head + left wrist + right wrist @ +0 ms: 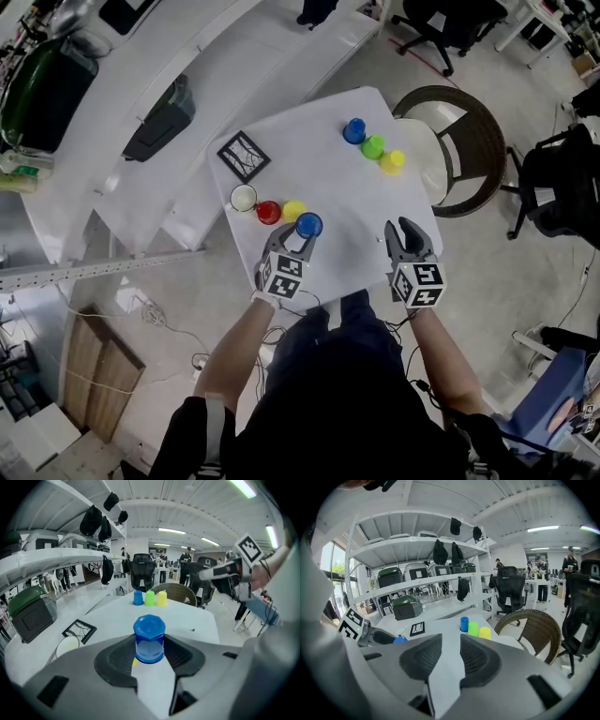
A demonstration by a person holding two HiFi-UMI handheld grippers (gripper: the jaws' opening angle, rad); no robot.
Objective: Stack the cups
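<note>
The left hand-held gripper (150, 660) is clamping a translucent blue plastic cup (149, 639) between its 2 dark ribbed pads. The cup is sitting upside down, with its many-sided base facing up and its wider rim pointing down. It is standing upright right at the jaw tips, above the white bench (328, 202).

Just beyond and to the left of this hand-held gripper, a yellow plastic cup (293, 210), a red plastic cup (268, 212) and a white round piece (244, 198) are lying in a row on the bench.

The right hand-held gripper (451, 656) is keeping its jaws narrowly apart with nothing between them. Well ahead of it, 3 inverted cups are standing side by side: a far blue plastic cup (464, 624), a green plastic cup (473, 628) and a far yellow plastic cup (485, 633).
</note>
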